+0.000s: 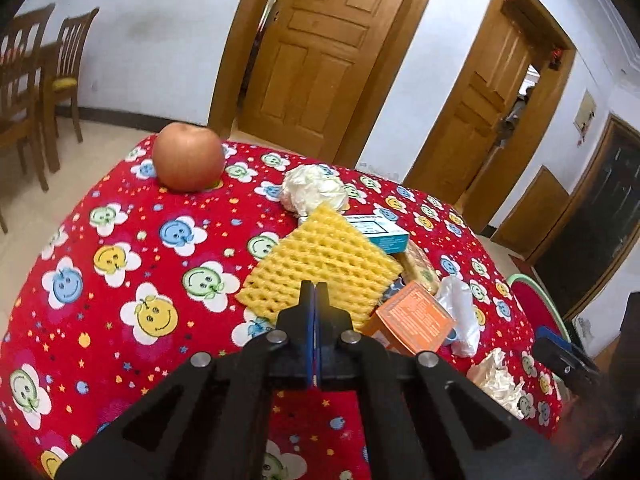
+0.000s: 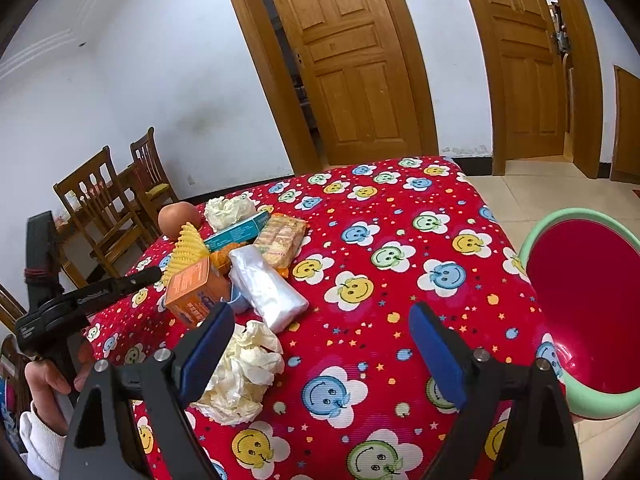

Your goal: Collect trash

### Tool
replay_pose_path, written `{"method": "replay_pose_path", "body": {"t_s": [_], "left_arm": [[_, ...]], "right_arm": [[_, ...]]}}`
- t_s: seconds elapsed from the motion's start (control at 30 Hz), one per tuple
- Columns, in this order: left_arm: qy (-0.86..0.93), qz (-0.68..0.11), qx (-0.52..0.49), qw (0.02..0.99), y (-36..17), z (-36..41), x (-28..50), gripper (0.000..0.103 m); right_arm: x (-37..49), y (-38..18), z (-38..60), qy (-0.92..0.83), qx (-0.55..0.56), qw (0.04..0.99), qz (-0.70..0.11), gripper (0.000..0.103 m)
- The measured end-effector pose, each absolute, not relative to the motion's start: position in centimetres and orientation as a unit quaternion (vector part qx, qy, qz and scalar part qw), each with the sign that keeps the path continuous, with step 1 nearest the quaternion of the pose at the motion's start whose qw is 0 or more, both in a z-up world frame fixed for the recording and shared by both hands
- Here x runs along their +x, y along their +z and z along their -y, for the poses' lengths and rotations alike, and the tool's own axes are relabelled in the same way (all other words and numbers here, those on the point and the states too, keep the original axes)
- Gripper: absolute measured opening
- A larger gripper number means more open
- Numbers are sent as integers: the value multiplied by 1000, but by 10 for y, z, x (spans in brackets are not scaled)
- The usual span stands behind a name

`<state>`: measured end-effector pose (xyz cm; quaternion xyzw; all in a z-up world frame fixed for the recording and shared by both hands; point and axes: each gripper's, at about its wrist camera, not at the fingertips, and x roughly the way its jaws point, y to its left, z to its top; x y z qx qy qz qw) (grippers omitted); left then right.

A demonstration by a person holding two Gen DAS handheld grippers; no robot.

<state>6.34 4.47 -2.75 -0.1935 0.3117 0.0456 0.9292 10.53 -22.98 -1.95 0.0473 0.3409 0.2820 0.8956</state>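
Observation:
A heap of trash lies on the red smiley tablecloth (image 1: 120, 264): a yellow foam net (image 1: 320, 268), a teal box (image 1: 380, 232), an orange box (image 1: 412, 320), a clear plastic bag (image 2: 268, 288), a biscuit pack (image 2: 280, 240) and two crumpled tissues (image 2: 244, 372) (image 1: 312, 192). My left gripper (image 1: 315, 292) is shut and empty, its tips over the near edge of the foam net. My right gripper (image 2: 320, 320) is open and empty above the cloth, its left finger (image 2: 208, 356) beside the near tissue. A red basin with a green rim (image 2: 580, 312) stands at the table's right edge.
An apple (image 1: 188, 160) sits at the far left corner of the table. Wooden chairs (image 1: 40, 80) stand by the wall to the left. Two wooden doors (image 1: 320, 52) are behind the table. The left gripper also shows in the right wrist view (image 2: 148, 274).

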Motion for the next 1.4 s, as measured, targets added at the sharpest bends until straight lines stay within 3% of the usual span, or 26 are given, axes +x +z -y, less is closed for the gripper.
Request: {"method": "replay_pose_path", "body": {"t_s": [0.07, 0.1, 0.17, 0.23, 0.27, 0.43, 0.5, 0.53, 0.57, 0.6, 0.73, 1.03, 1.4], "left_arm": [[47, -333, -183, 924, -30, -41, 74, 2], [54, -344, -177, 921, -32, -42, 76, 8], [66, -368, -161, 913, -36, -38, 83, 67], [65, -370, -156, 914, -37, -35, 87, 87], [64, -369, -156, 914, -37, -35, 87, 87], [89, -411, -155, 894, -51, -37, 104, 87], [96, -415, -149, 892, -53, -36, 106, 79], [100, -409, -149, 895, -52, -36, 105, 50], [104, -403, -154, 896, -51, -38, 102, 12], [103, -401, -163, 896, -51, -40, 101, 3], [94, -340, -185, 917, -38, -46, 75, 4], [109, -221, -120, 962, -9, -21, 30, 3], [135, -198, -74, 968, -2, 21, -6, 3]], "right_arm": [[105, -20, 230, 282, 47, 895, -341, 91], [105, -20, 230, 282, 47, 895, -341, 91], [105, -20, 230, 283, 45, 895, -342, 91], [105, -19, 229, 283, 43, 895, -342, 91], [105, -19, 228, 283, 42, 895, -341, 91], [105, -20, 224, 285, 37, 894, -345, 91], [106, -20, 223, 285, 38, 893, -346, 91], [105, -21, 223, 285, 38, 893, -346, 91], [106, -21, 222, 285, 38, 893, -347, 91], [106, -21, 222, 284, 38, 893, -348, 91], [106, -21, 221, 285, 38, 892, -349, 91], [103, -19, 223, 283, 40, 895, -344, 91], [73, -17, 197, 310, -8, 887, -341, 91]]}}
